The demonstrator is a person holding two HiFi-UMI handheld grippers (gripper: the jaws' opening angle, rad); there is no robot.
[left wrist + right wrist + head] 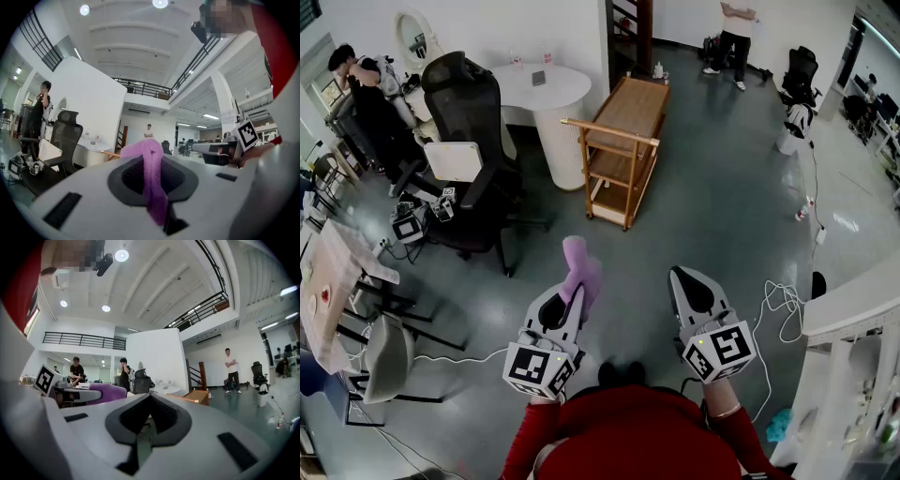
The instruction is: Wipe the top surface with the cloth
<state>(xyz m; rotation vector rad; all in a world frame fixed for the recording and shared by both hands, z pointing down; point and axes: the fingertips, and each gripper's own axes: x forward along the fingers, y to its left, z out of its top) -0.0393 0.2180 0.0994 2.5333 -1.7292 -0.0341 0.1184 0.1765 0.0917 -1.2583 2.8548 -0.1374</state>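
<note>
A purple cloth [580, 270] sticks up out of my left gripper [573, 292], which is shut on it and held in the air over the floor. In the left gripper view the cloth [153, 174] runs down through the closed jaws. My right gripper [679, 276] hovers beside it to the right, shut, with nothing in it. From the right gripper view the cloth [105, 392] shows at the left, and my right gripper [146, 426] points toward the wooden cart [198, 396]. The wooden cart [624, 148], with a flat top shelf, stands well ahead of both grippers.
A round white table [544, 90] stands left of the cart. A black office chair [469, 141] is at the left with gear on the floor beside it. Cables [783, 305] lie on the floor at the right. People stand at the far left and far back.
</note>
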